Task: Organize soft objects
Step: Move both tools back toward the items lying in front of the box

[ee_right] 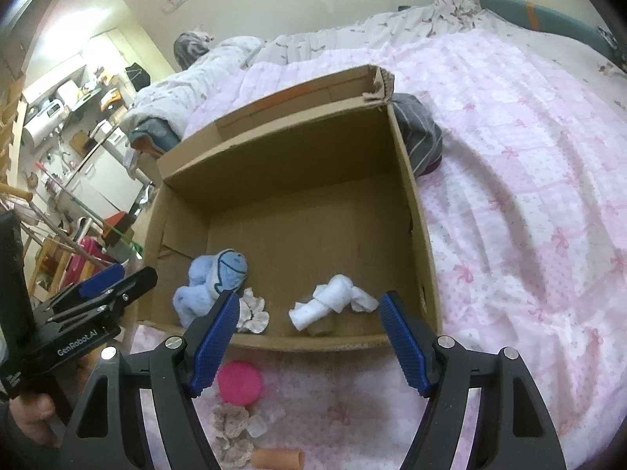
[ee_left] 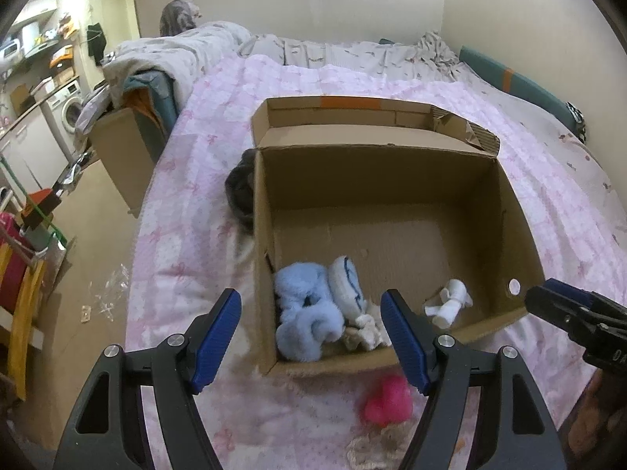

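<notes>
While I hold both claws just short of the box's near wall, my left gripper (ee_left: 311,338) has its blue pads spread wide with nothing between them, and my right gripper (ee_right: 309,338) is parted the same way, also bare. Beyond the left claw, inside the cardboard box (ee_left: 521,215), a fluffy light-blue sock bundle (ee_left: 303,309) lies in the near left corner, touching a white rolled sock with blue stripes (ee_left: 347,280). A small cream frilly piece (ee_left: 366,331) lies against the near wall beside them. Toward the near right, well apart from that cluster, a white knotted sock roll (ee_right: 333,301) lies on the box floor. Outside the box, on the pink patterned quilt (ee_right: 529,203), a bright pink fuzzy roll (ee_right: 240,383) sits just in front of the near wall, with a beige crocheted piece (ee_right: 231,427) and a peach-coloured roll (ee_right: 278,459) nearer to me. A dark grey striped bundle (ee_right: 421,133) rests against the box's outer side.
</notes>
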Demonstrator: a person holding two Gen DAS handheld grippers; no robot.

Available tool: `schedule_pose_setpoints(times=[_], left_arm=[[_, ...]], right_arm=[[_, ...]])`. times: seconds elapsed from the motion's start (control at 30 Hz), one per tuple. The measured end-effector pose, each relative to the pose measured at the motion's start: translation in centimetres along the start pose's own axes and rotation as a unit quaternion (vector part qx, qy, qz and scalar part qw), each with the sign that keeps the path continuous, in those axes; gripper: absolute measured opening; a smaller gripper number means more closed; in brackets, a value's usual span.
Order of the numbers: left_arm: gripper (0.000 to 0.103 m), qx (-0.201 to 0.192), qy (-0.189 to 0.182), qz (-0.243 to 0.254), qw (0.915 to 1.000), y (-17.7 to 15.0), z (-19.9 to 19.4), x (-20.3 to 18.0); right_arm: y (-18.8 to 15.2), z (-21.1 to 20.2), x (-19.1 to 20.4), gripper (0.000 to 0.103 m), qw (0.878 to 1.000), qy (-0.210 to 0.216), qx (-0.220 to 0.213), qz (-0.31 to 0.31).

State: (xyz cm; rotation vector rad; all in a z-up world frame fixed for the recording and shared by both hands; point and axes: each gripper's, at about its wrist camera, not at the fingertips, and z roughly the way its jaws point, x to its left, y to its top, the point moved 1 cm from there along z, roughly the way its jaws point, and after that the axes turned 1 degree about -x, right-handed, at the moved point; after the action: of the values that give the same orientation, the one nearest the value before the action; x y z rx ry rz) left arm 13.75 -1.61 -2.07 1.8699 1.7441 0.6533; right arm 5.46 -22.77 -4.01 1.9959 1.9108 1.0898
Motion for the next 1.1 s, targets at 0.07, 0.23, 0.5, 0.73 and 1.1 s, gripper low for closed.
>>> schedule_pose_setpoints(times=[0.07,0.23,0.5,0.73,1.1], left_arm=[[0.071,0.002,0.0,-0.008,1.0,-0.6,-0.6,0.4],[0.071,0.002,-0.003,-0.012,0.9999,-2.0,-2.2,0.8],[0.071,0.002,-0.008,-0.018,0.9998,-4.2,-4.5,1.1],[0.071,0.005,-0.006,-0.028,0.9996,-5.7,-5.6,1.6],[0.071,0.04,0.001,-0.076,0.9963,-7.7,-5.1,3.0]], right_arm=[[-0.3,-0.6,0.3,0.078,1.0,0.0,-0.001,-0.007],[-1.2,-1.8,0.5,0.078,1.0,0.001,0.0,-0.01],[-3.2,-3.8,1.3,0.078,1.0,0.009,0.008,-0.017],[-4.6,-4.8,2.1,0.078,1.0,0.009,0.008,-0.024],[-5.6,-5.3,1.3,0.078,0.999,-0.008,0.021,-0.028]])
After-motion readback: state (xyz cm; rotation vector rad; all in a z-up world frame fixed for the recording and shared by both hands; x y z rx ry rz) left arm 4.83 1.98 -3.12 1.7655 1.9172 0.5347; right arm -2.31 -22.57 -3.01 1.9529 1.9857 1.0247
